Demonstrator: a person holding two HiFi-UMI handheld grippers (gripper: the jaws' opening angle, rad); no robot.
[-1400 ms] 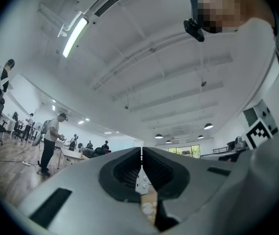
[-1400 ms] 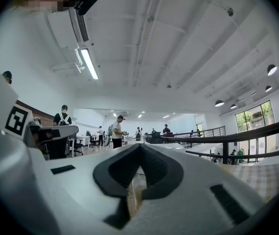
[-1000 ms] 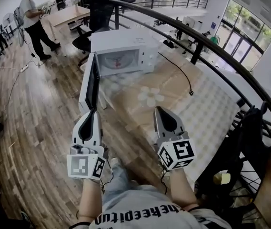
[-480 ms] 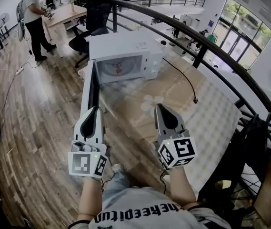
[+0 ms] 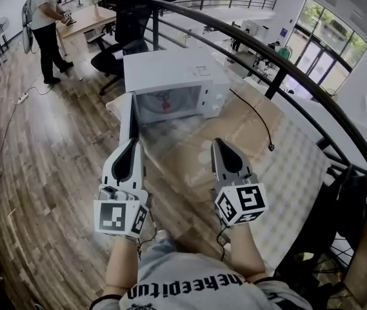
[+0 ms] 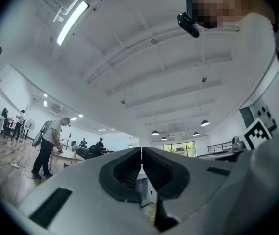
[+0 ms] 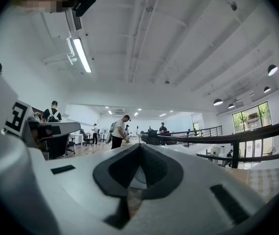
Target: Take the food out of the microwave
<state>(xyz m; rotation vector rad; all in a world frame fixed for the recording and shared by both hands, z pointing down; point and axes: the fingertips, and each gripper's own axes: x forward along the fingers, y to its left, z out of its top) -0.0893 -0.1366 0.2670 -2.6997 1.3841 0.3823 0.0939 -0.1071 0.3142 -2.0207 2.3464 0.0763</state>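
A white microwave point(image 5: 170, 70) stands at the far end of the table, its door point(image 5: 131, 113) swung wide open to the left. Inside the lit cavity I make out food with a red spot point(image 5: 164, 101). My left gripper point(image 5: 131, 143) is held in front of the open door, short of the cavity, with its jaws shut and nothing between them. My right gripper point(image 5: 219, 143) is level with it over the table, also shut and empty. In the left gripper view the left gripper point(image 6: 141, 155) shows its pads meeting in a line, and the right gripper point(image 7: 139, 150) looks the same.
The table carries a beige cloth point(image 5: 247, 141) with a black cable point(image 5: 255, 118) trailing from the microwave. A dark curved railing point(image 5: 280, 63) runs behind and to the right. A black office chair point(image 5: 115, 50) and a standing person point(image 5: 44, 24) are at the far left on the wood floor.
The microwave has drawn closer and sits lower in the head view. Both grippers have advanced toward it side by side, still shut.
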